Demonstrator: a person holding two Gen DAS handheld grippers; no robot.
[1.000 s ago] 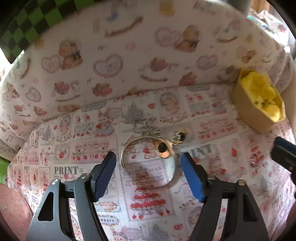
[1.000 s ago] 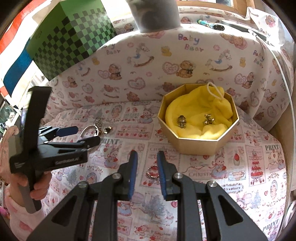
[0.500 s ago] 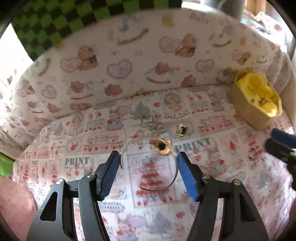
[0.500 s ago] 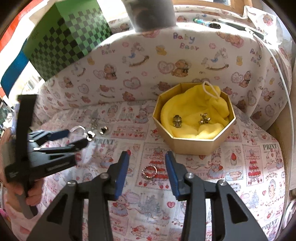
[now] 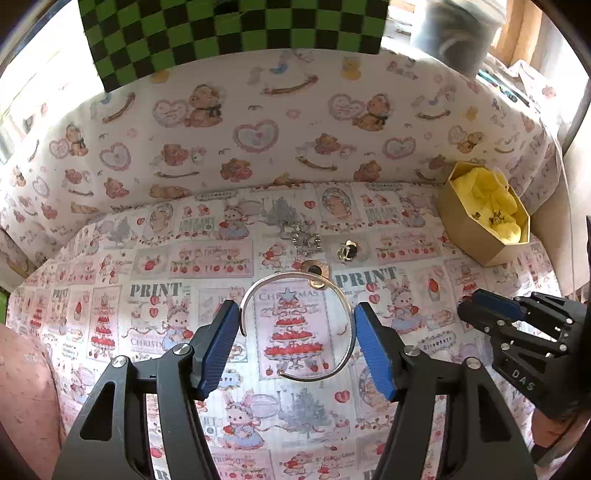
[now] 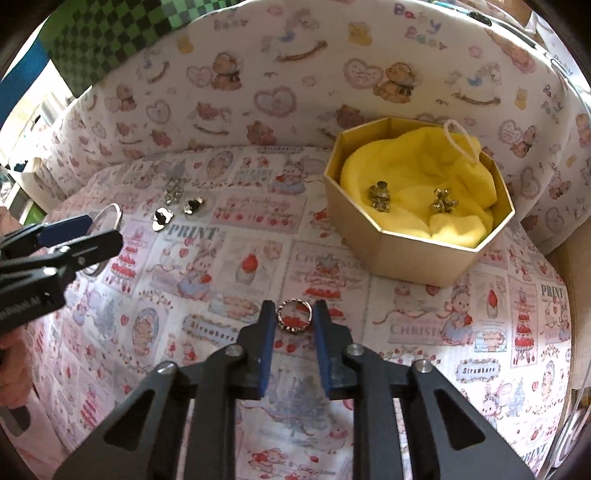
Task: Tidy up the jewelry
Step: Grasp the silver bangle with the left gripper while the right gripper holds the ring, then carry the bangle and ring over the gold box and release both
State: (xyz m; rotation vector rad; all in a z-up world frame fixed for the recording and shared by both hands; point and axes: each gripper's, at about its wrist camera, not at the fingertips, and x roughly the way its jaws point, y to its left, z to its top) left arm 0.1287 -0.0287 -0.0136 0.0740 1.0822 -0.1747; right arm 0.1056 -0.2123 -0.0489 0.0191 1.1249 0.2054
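My left gripper (image 5: 295,325) is shut on a thin silver open bangle (image 5: 299,275), which it holds just above the printed cloth. The bangle spans the gap between the blue pads. My right gripper (image 6: 295,314) points down at the cloth. Its jaws are closing on a small stone-set ring (image 6: 294,320), and both pads touch the ring's sides. An octagonal gold box (image 6: 417,240) lined with yellow cloth stands at the back right and holds two small metal pieces (image 6: 380,195). In the left wrist view the box (image 5: 476,236) is far right, with the right gripper (image 5: 467,308) in front of it.
Loose on the cloth behind the bangle lie a gold disc earring (image 5: 314,273), a dark-stone earring (image 5: 347,251) and a silver chain cluster (image 5: 304,236). A padded bear-print wall (image 5: 258,133) closes the back. A green checkered box (image 5: 229,26) stands behind it.
The left gripper closed on the bangle and lifted it away from the earrings. The right gripper opened, sank around the ring and closed in on it.
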